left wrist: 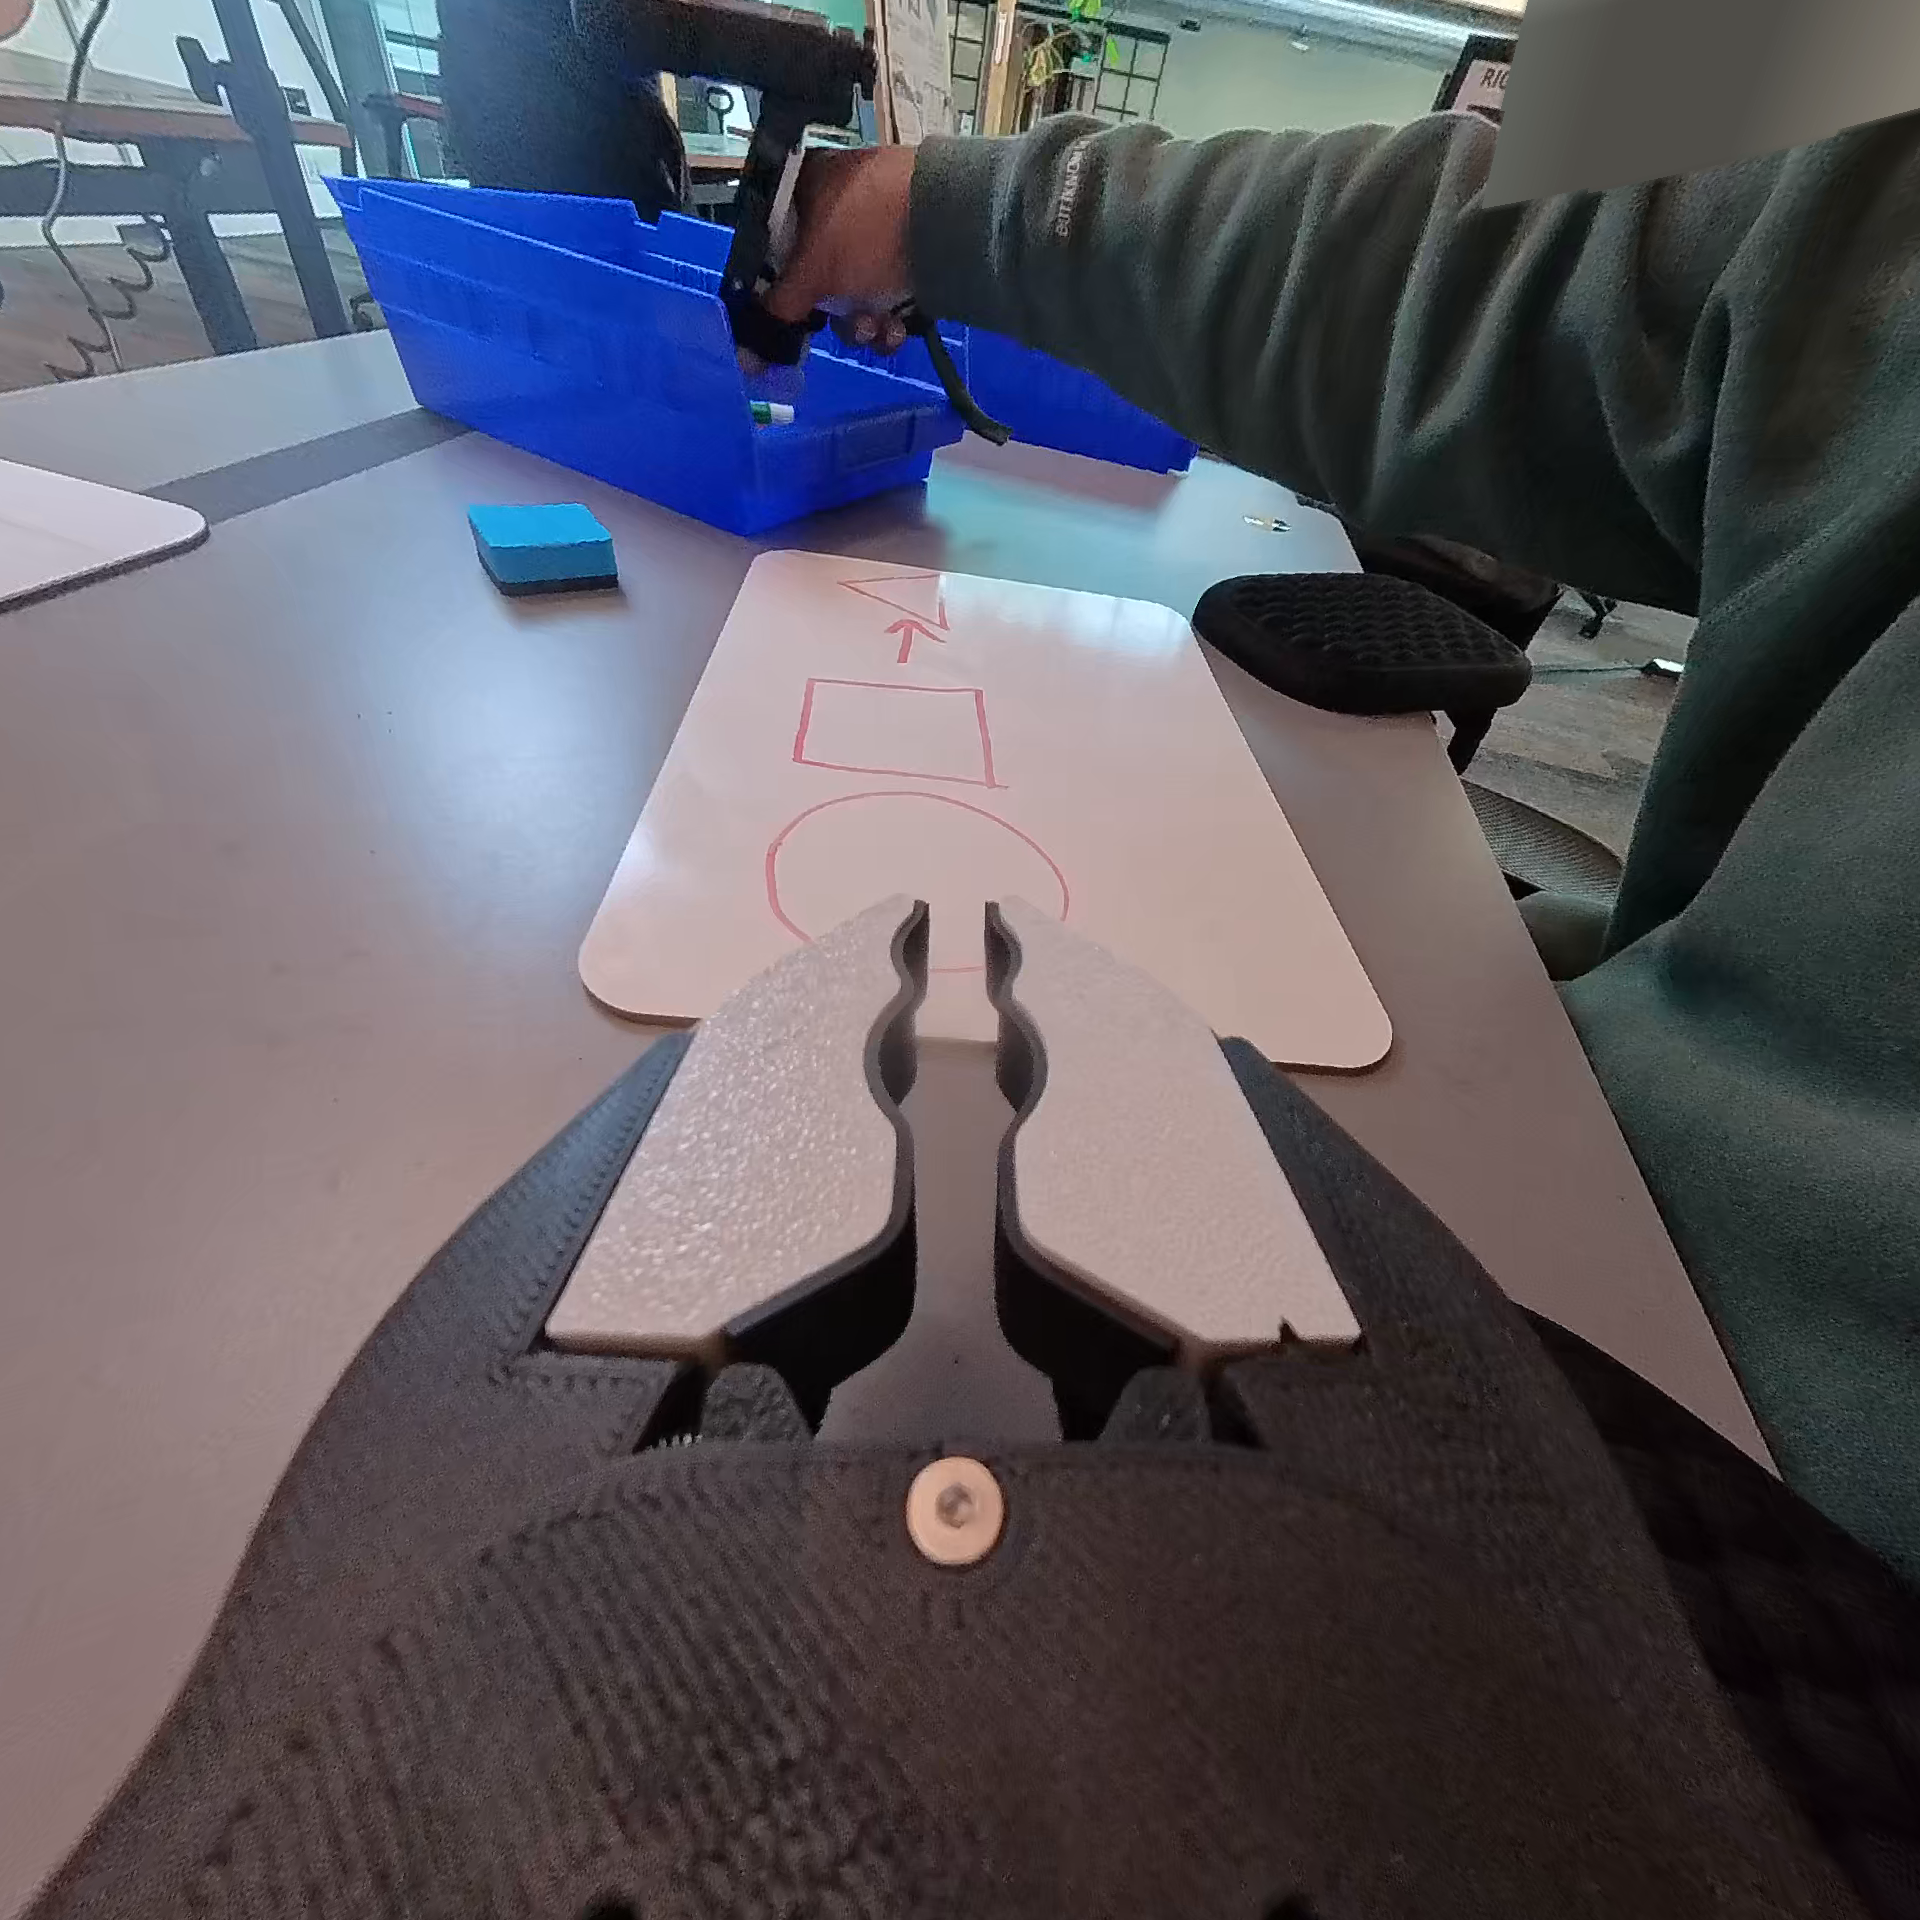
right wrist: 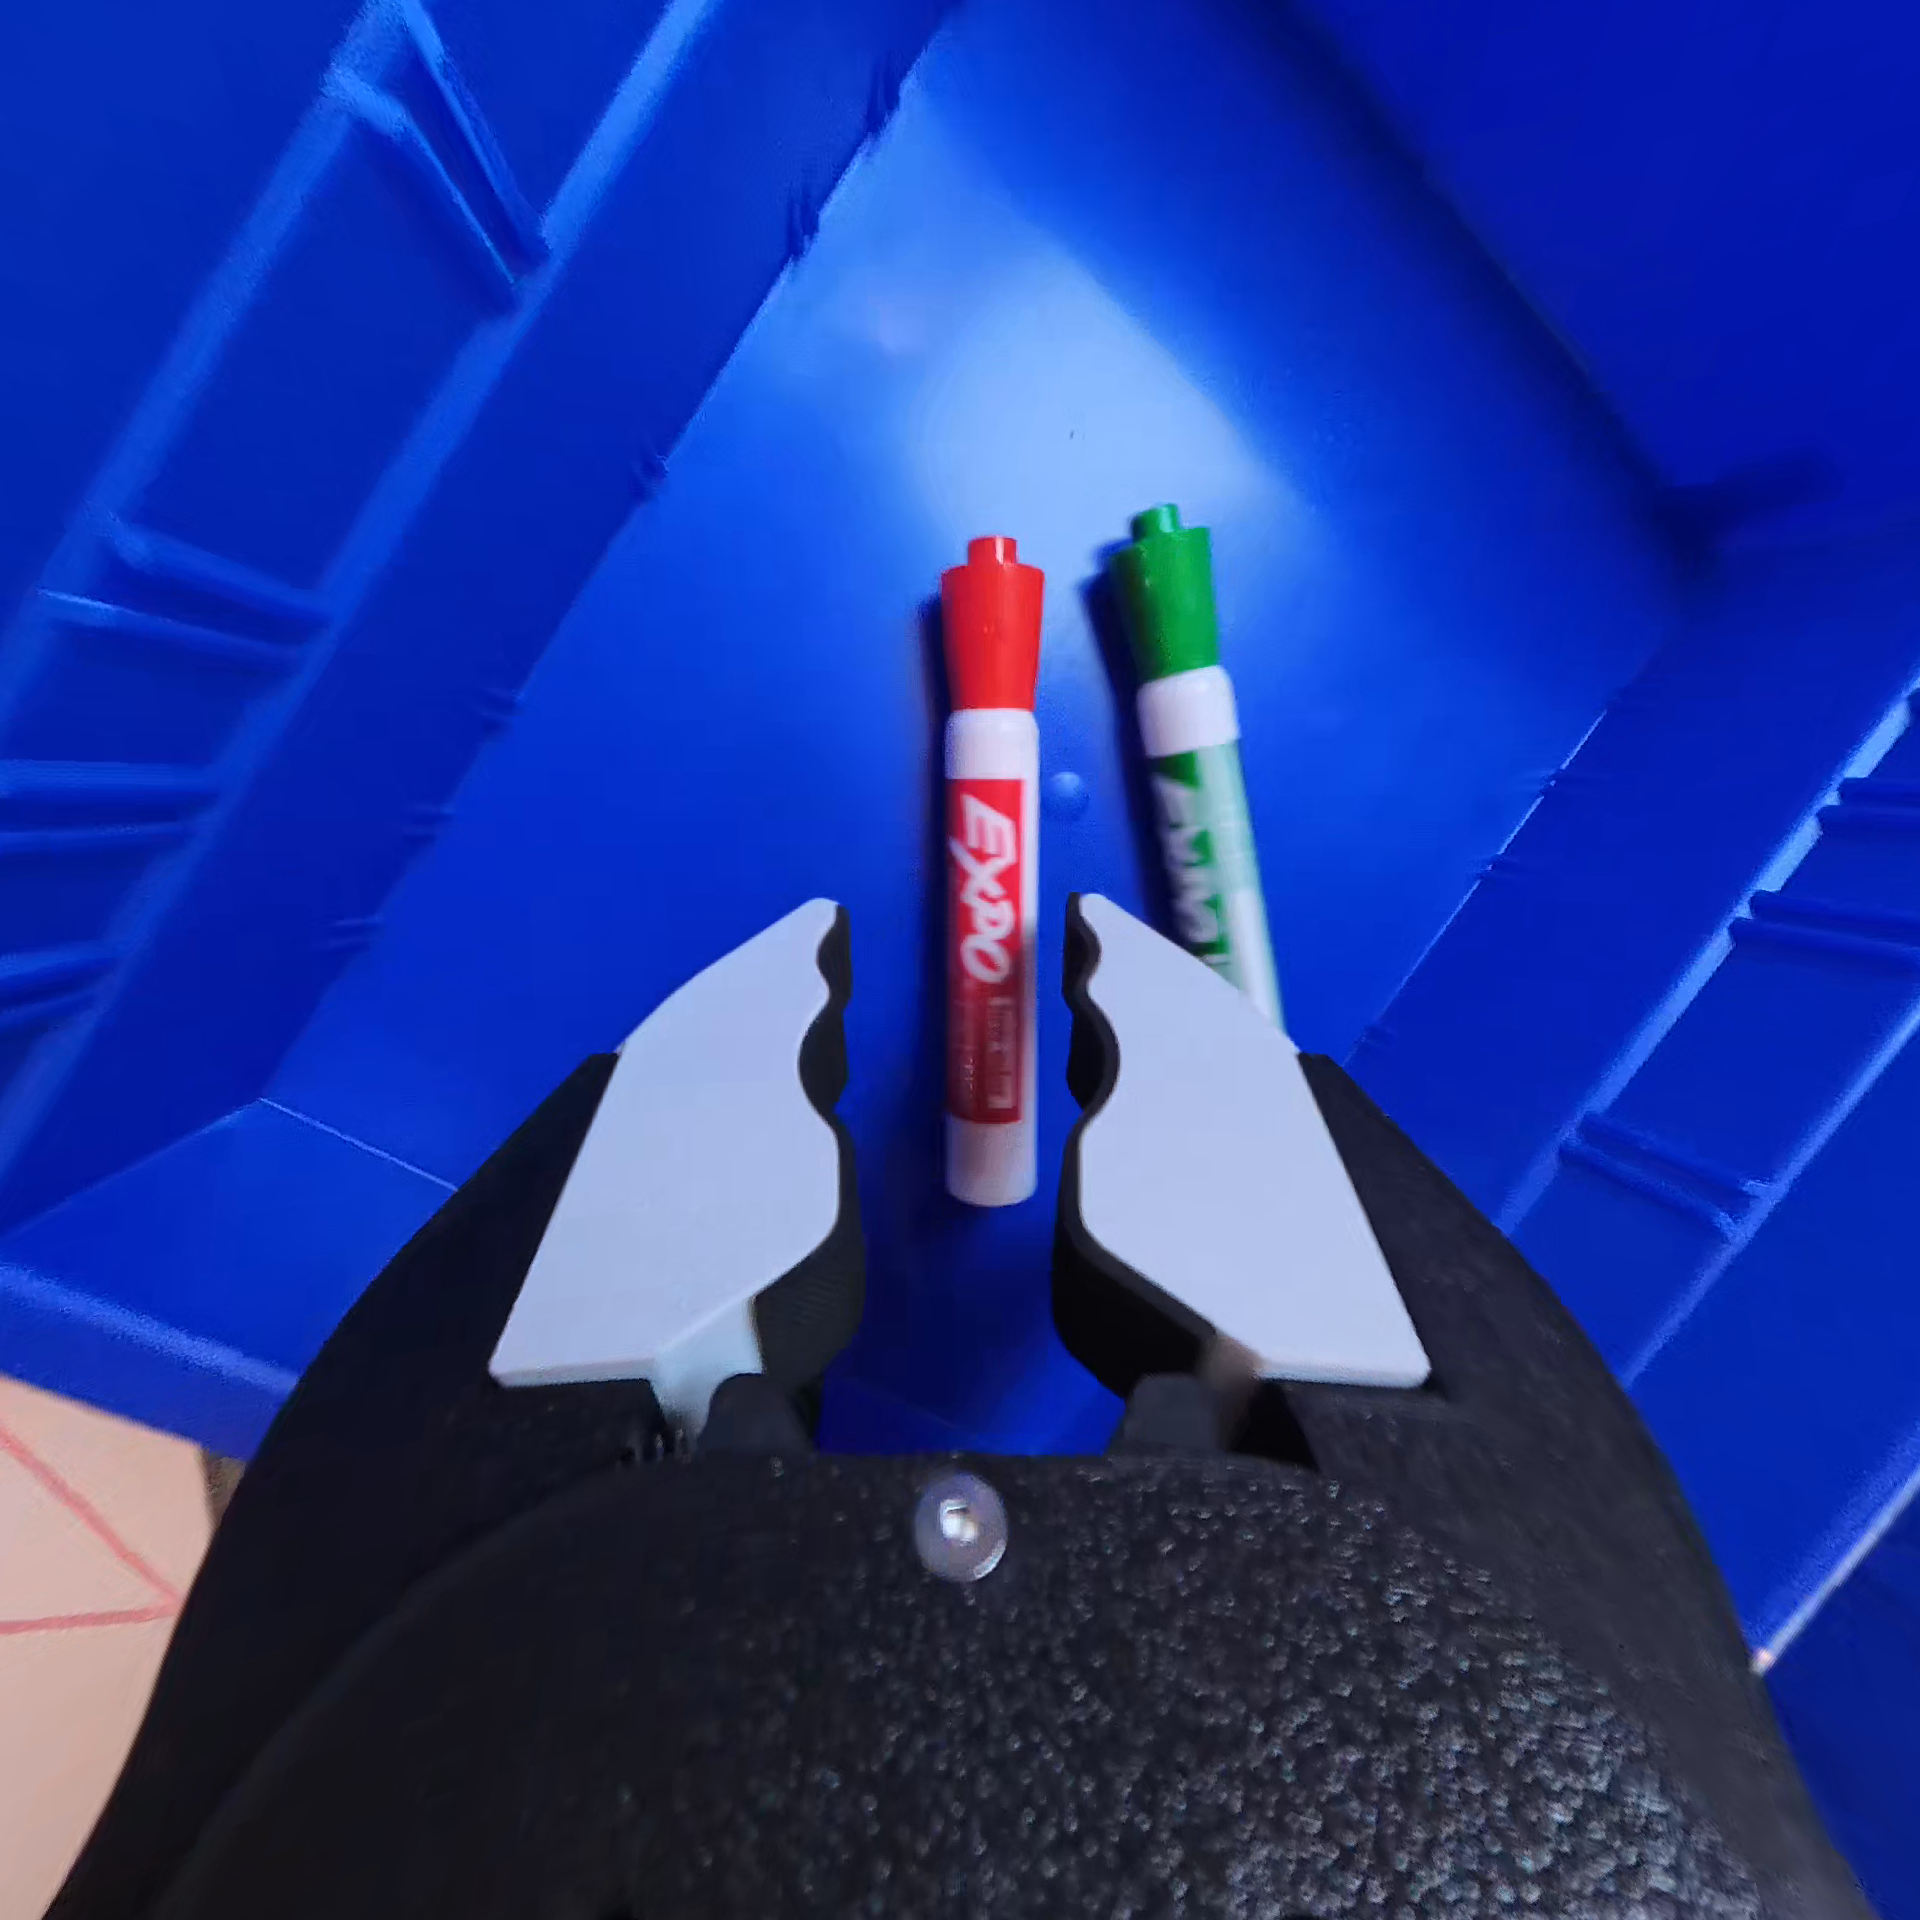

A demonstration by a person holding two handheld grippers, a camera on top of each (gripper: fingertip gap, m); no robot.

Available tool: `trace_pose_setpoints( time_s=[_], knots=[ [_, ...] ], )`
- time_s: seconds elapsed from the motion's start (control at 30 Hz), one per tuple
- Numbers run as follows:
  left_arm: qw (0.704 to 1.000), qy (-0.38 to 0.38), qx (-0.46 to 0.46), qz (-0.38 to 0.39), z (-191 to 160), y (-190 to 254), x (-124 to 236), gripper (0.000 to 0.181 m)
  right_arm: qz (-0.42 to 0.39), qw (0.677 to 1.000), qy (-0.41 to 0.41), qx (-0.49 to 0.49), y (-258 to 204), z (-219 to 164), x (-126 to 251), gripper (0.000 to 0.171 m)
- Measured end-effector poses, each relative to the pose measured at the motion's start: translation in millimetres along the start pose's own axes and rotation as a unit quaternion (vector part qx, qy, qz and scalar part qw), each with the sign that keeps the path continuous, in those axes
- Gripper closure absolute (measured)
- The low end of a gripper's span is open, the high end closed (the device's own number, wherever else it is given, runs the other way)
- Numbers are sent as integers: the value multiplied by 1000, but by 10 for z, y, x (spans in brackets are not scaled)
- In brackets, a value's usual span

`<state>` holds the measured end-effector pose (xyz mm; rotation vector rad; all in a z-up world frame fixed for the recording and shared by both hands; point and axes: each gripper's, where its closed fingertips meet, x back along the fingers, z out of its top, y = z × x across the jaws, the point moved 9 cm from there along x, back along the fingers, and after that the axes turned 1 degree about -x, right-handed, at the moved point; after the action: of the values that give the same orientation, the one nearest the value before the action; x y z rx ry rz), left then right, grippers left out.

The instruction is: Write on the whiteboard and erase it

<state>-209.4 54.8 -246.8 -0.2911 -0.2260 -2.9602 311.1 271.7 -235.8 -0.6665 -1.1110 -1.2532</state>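
Observation:
A small whiteboard (left wrist: pixel 1091 748) lies on the grey table, with a red circle, square, arrow and triangle drawn on it. A blue eraser (left wrist: pixel 542 544) lies on the table to its far left. My left gripper (left wrist: pixel 956 906) hovers over the board's near end, jaws slightly apart and empty. My right gripper (right wrist: pixel 958 909) is open inside a blue bin (right wrist: pixel 468 623), just above a capped red marker (right wrist: pixel 989 883) that lies on the bin floor between the fingers. A green marker (right wrist: pixel 1195 748) lies next to it on the right. The right gripper also shows in the left wrist view (left wrist: pixel 769 343).
The blue bin (left wrist: pixel 582 343) stands beyond the whiteboard. A person's green sleeve (left wrist: pixel 1351 312) reaches across from the right. A black chair armrest (left wrist: pixel 1361 644) sits at the table's right edge. A second white board's corner (left wrist: pixel 73 540) lies at the far left. My hands' fingertips stand some 50 cm from each other.

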Motion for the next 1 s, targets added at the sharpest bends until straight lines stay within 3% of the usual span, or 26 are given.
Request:
trace_pose_setpoints(
  time_s=[0.17, 0.37, 0.57, 0.7, 0.83, 1.0],
  knots=[
    [1000, -1, 0, -5, -2, 3, 1, 169, 45, 994, 96, -12, 1, 38, 345, 126],
    [1000, -10, 3, -13, -12, 23, -1, 167, 72, 960, 255, 84, -321, -269, 879, 128],
    [1000, -7, -8, -3, -3, 23, -10, 169, 81, 946, 271, 157, -702, -863, 986, 128],
    [999, 1, -9, 38, 30, -63, -11, 171, 15, 941, 259, 219, -831, -1129, 900, 127],
    [995, 12, -15, 100, 80, -176, -15, 170, -26, 929, 273, 250, -881, -1221, 768, 126],
    [987, 43, -3, 156, 163, -398, -69, 170, 73, 912, 321, 244, -1250, -1017, 856, 128]
  ],
)
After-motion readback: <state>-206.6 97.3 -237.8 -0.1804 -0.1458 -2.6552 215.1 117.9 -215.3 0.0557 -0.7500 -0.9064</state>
